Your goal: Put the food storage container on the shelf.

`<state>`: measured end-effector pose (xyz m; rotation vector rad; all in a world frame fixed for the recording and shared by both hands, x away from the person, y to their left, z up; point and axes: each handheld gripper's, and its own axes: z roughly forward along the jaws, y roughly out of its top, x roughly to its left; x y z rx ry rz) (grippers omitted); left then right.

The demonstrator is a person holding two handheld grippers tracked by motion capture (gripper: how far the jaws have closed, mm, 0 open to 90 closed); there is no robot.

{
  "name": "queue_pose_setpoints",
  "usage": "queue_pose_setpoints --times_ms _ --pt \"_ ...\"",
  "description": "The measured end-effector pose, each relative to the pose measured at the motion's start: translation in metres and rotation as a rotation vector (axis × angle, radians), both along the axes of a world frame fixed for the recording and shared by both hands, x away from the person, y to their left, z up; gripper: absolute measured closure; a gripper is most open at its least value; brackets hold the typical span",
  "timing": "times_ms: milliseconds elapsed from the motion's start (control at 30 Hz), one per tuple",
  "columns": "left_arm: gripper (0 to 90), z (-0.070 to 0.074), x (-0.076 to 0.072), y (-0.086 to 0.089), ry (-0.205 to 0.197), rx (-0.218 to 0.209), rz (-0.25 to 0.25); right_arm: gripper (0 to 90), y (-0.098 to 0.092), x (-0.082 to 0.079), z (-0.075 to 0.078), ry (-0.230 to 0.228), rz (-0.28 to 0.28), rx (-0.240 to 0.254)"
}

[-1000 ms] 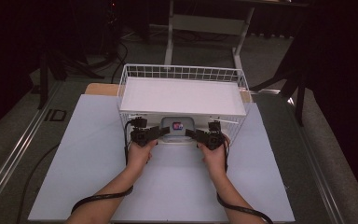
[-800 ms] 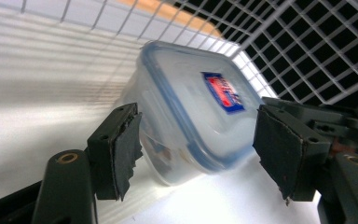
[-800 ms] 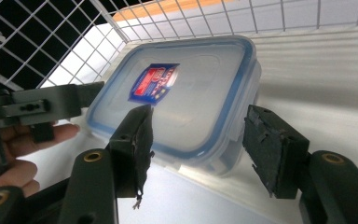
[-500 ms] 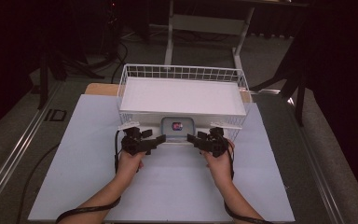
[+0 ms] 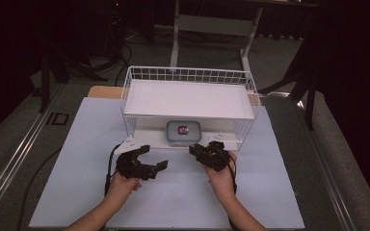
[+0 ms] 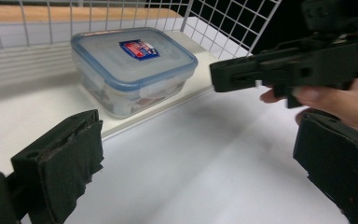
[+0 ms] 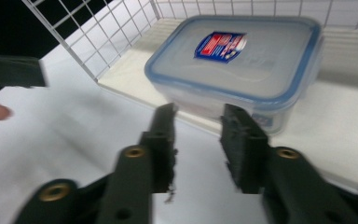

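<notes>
A clear plastic container [image 5: 183, 132] with a blue-rimmed lid and a red-and-blue label sits on the bottom level of a white wire rack [image 5: 188, 74], under its shelf. The left gripper view shows the container [image 6: 133, 65] ahead, and so does the right gripper view [image 7: 235, 60]. My left gripper [image 5: 153, 157] hovers over the white table in front of the rack. Its jaws have just been opening, now stand wide apart [image 6: 196, 158] and hold nothing. My right gripper [image 5: 198, 150] is just short of the container. Its jaws have just been closing to a narrow gap [image 7: 198, 126] with nothing between them.
The rack's white shelf board [image 5: 188, 98] covers the container from above, and wire mesh walls close its sides and back. The white table sheet [image 5: 183, 202] spreads in front of the rack. The other hand's gripper [image 6: 289, 65] reaches across the left gripper view.
Both grippers have drawn back from the container toward the person. The left jaws spread wide and the right jaws narrowed. The container stayed under the shelf.
</notes>
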<state>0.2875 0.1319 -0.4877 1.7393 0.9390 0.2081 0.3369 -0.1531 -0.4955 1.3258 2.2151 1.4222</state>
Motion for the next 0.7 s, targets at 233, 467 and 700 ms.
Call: queue_pose_setpoints --times_ms 233,467,700 --pt "2.4 -0.007 -0.022 0.016 -0.027 0.040 0.017 89.7 0.010 0.001 -0.007 0.022 -0.001 -0.029" --pt "2.4 -0.027 -0.028 0.026 0.000 0.011 0.058 89.9 0.028 0.009 -0.018 0.032 0.006 -0.051" --pt "2.4 -0.031 -0.029 0.023 -0.015 0.046 0.044 89.8 0.041 0.023 -0.024 0.017 -0.018 -0.070"
